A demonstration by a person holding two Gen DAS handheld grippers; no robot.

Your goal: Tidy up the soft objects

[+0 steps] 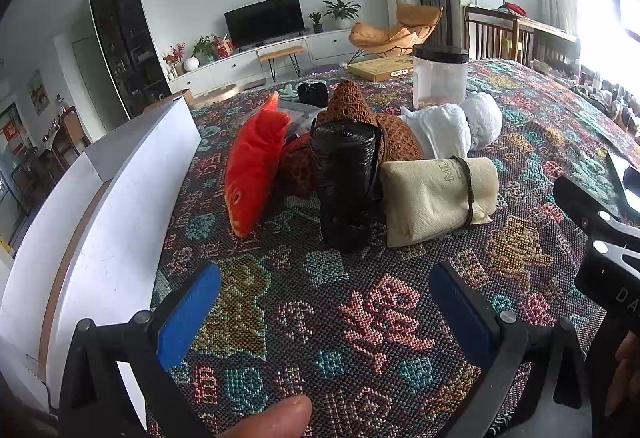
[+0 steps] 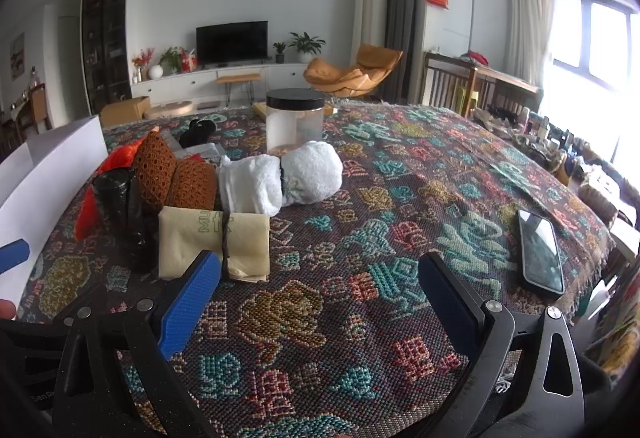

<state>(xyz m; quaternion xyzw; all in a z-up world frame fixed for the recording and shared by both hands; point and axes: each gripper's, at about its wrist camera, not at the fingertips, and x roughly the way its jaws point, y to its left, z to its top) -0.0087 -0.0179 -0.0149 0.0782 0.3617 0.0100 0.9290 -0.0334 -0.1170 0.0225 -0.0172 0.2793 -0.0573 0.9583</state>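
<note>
A pile of soft things lies on the patterned tablecloth (image 1: pixel 360 318). In it are a red plush fish (image 1: pixel 252 169), a black roll of bags (image 1: pixel 346 185), a brown net bag (image 1: pixel 360 113), a cream cloth bundle (image 1: pixel 436 193) tied with a band, and white towels (image 1: pixel 460 125). My left gripper (image 1: pixel 324 314) is open, short of the pile, with nothing between its blue pads. My right gripper (image 2: pixel 320 302) is open too, its left pad beside the cream bundle (image 2: pixel 212 242). The white towels (image 2: pixel 280 179) and brown net bag (image 2: pixel 172 173) lie beyond it.
A white box (image 1: pixel 120 197) stands along the table's left side. Behind the pile sits a clear jar with a black lid (image 2: pixel 295 121). A phone (image 2: pixel 540 250) lies at the right of the cloth. A small black bundle (image 2: pixel 198 131) rests further back.
</note>
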